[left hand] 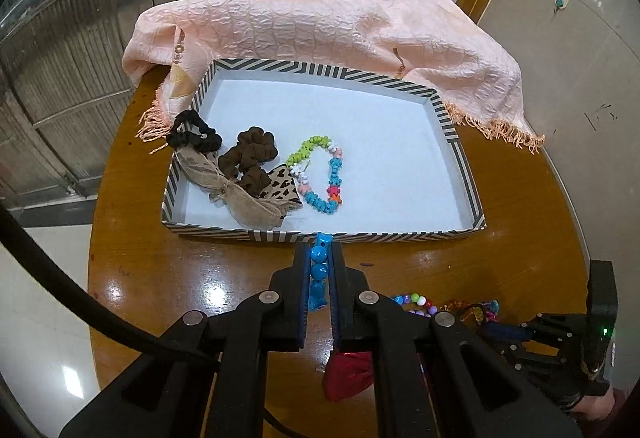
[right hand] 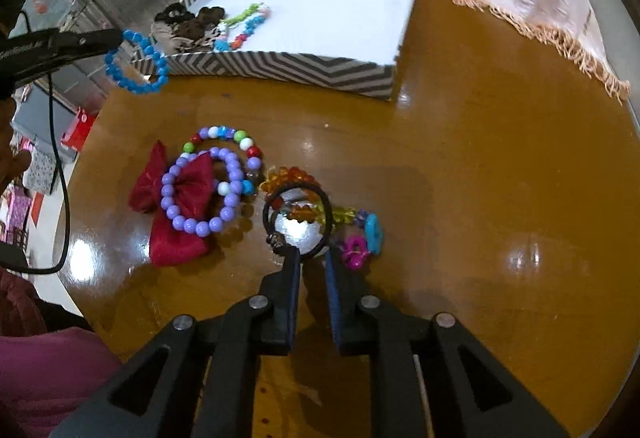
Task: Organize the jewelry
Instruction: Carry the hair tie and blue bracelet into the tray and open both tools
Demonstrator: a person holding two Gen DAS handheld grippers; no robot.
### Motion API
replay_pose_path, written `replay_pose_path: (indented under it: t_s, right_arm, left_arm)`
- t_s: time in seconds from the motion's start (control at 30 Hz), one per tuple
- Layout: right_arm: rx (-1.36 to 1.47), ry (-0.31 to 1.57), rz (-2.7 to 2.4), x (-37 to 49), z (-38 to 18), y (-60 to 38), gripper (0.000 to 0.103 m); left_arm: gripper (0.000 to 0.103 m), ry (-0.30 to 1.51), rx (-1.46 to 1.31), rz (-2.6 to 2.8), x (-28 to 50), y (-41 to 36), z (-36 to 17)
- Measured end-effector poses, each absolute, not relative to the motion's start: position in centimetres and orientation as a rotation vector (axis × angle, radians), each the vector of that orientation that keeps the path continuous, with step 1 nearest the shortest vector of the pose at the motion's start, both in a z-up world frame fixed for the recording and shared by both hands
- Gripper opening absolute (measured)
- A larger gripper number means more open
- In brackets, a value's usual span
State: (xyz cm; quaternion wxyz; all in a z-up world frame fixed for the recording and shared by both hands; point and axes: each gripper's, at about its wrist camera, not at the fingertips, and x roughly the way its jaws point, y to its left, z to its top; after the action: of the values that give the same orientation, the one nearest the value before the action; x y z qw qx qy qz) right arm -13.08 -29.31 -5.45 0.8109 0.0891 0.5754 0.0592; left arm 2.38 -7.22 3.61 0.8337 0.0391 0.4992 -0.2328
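Note:
My left gripper [left hand: 319,250] is shut on a blue bead bracelet [left hand: 319,270], held just in front of the striped box's near wall [left hand: 256,234]; the bracelet hangs as a ring in the right wrist view [right hand: 138,63]. The box holds a black scrunchie [left hand: 194,131], a brown scrunchie [left hand: 250,157], a burlap bow [left hand: 240,197] and a multicoloured bead bracelet [left hand: 320,173]. My right gripper [right hand: 312,258] is open over a black hair tie with coloured beads [right hand: 298,215] on the table. A purple bead bracelet [right hand: 200,193], a mixed bead bracelet [right hand: 228,137] and a red bow [right hand: 172,205] lie to its left.
A pink fringed cloth [left hand: 320,21] is draped behind the box. The round brown table [right hand: 480,197] has bare surface to the right of the jewelry. A black cable [right hand: 60,165] hangs off the left edge.

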Motion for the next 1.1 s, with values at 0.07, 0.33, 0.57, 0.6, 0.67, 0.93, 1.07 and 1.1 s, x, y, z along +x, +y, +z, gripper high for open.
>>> replay_pose_path:
  t_s: [0.07, 0.33, 0.57, 0.6, 0.67, 0.93, 1.07, 1.1]
  right_arm:
    - [0.199, 1.220, 0.119, -13.0, -5.6, -29.6, 0.013]
    - [0.216, 1.178, 0.138, -12.8, -5.0, -29.6, 0.004]
    - [0.207, 1.138, 0.156, -12.7, -2.8, -29.9, 0.003]
    - [0.206, 1.131, 0.159, -12.6, -2.4, -30.0, 0.003]
    - [0.208, 1.110, 0.161, -12.3, -1.5, -30.1, 0.003]
    - [0.221, 1.029, 0.188, -9.3, 1.3, -30.1, 0.003]
    - [0.209, 1.005, 0.197, -6.4, 1.8, -29.8, 0.003]
    - [0.211, 1.002, 0.203, -5.4, 1.9, -29.8, 0.003]
  left_arm:
    - [0.000, 1.058, 0.084, -0.492, 2.4, -7.2, 3.6]
    - [0.000, 1.063, 0.084, -0.485, 2.4, -7.0, 3.4]
    - [0.000, 1.055, 0.077, -0.483, 2.6, -6.8, 3.7]
    - [0.000, 1.051, 0.078, -0.485, 2.6, -6.8, 3.9]
    - [0.000, 1.042, 0.080, -0.490, 2.6, -6.8, 4.4]
    - [0.000, 1.004, 0.092, -0.493, 4.2, -7.0, 6.5]
    - [0.000, 1.000, 0.095, -0.492, 6.0, -7.5, 7.3]
    - [0.000, 0.999, 0.098, -0.488, 6.7, -7.7, 7.4]
